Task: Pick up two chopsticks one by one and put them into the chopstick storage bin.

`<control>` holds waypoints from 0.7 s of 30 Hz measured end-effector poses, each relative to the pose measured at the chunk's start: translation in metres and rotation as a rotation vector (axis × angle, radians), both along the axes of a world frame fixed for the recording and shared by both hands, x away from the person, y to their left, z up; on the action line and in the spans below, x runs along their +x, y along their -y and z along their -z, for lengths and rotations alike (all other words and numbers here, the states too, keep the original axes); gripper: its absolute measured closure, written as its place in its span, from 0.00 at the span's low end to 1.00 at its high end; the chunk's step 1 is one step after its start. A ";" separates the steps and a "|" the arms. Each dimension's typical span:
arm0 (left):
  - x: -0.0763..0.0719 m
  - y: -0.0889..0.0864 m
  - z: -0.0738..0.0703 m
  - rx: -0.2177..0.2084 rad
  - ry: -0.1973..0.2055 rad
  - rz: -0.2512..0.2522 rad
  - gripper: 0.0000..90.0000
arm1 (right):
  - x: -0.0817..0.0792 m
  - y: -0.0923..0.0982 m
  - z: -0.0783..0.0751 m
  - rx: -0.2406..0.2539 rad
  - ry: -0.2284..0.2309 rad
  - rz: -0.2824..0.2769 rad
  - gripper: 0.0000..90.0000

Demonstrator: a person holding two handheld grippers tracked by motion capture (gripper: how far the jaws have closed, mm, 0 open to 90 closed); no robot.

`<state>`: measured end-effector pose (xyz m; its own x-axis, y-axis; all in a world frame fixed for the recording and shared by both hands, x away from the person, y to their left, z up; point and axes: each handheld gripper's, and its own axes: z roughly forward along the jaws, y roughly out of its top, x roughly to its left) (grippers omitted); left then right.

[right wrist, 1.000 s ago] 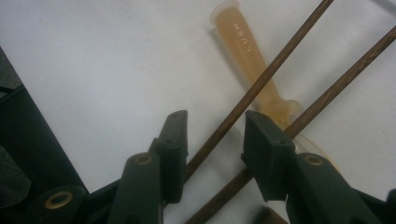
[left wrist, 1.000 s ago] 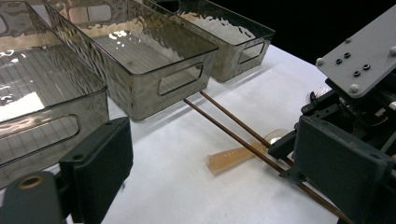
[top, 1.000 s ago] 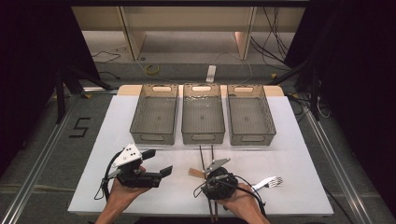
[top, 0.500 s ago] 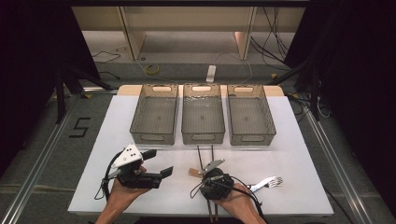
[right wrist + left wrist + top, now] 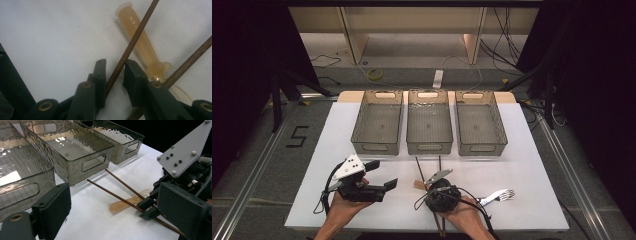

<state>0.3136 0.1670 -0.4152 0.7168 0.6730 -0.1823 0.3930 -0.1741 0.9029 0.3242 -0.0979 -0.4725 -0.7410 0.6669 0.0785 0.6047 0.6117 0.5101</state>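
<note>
Two brown chopsticks lie crossed over an amber plastic utensil handle on the white table. My right gripper points down at them. Its jaws have just been closing and straddle one chopstick; a gap remains on one side, so it is open. The second chopstick passes beside the right jaw. My left gripper hovers to the left, open wide with nothing between its jaws. It looks across at the right gripper.
Three clear grey bins stand in a row behind the chopsticks, with nothing visible inside. A pale fork lies to the right of my right hand. The table's front edge is close below both hands.
The right gripper has shifted slightly over the chopsticks and its jaws look narrower. The left gripper has stayed where it was.
</note>
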 end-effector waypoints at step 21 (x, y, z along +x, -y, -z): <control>0.001 0.000 0.001 0.024 -0.014 -0.014 0.13 | 0.012 0.005 0.003 0.144 -0.079 0.076 0.93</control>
<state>0.3150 0.1666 -0.4165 0.7050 0.6871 -0.1756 0.4080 -0.1904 0.8929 0.3364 -0.1029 -0.4760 -0.6764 0.6985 0.2335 0.6882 0.4865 0.5383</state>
